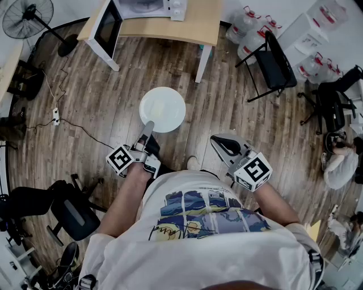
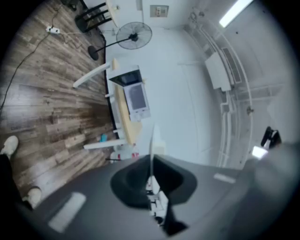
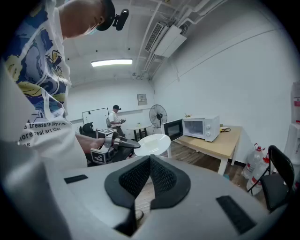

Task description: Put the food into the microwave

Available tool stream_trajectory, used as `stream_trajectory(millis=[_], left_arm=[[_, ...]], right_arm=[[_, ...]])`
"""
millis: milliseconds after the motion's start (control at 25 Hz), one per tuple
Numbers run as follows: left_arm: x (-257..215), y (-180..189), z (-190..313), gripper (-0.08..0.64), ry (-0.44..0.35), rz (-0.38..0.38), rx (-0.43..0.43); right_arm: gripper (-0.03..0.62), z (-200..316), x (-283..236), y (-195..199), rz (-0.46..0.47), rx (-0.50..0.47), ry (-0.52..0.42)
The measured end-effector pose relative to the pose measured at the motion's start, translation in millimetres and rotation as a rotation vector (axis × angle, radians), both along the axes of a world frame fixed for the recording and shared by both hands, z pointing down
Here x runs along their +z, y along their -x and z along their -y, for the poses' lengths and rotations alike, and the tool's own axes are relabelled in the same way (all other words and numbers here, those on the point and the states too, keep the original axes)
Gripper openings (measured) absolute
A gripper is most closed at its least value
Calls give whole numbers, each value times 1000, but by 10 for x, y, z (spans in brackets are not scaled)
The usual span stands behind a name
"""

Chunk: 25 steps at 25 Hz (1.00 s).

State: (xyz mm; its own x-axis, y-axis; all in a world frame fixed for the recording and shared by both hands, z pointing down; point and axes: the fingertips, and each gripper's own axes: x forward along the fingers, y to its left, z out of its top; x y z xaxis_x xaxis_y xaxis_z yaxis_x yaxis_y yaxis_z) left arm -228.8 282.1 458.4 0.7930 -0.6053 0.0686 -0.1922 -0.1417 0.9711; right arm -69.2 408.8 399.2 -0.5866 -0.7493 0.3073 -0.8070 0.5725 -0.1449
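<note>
Not much done yet tbh. Your left gripper (image 1: pixel 148 128) is clamped on the rim of the plate (image 1: pixel 162 109), carrying it flat over the floor, well short of the table (image 1: pixel 198 22). Whatever food is on it is too pale to make out. Your right gripper (image 1: pixel 218 141) is closed with nothing in it. The microwave (image 1: pixel 148 7) door (image 1: pixel 108 28) already hangs open, so what's left is walk up, slide the plate in, shut it. The floor ahead looks open, but watch the door's edge and the table leg (image 1: pixel 203 62).

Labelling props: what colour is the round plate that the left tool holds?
Plain white, no pattern. The round white plate shows best in the head view.
</note>
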Motion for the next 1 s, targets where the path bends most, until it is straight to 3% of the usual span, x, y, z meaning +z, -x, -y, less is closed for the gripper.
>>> stream_trajectory(millis=[200, 400, 760, 1000], left_arm=[[-24, -305, -39, 15, 6, -6, -16], [21, -381, 252, 15, 12, 16, -22], [196, -677, 1487, 15, 7, 4, 5], [226, -854, 2366, 15, 4, -7, 11]], right_arm=[[6, 33, 97, -288, -11, -6, 3], [6, 377, 163, -387, -9, -8, -2], [11, 1366, 87, -709, -41, 79, 22], [84, 2114, 2, -810, -79, 112, 15]])
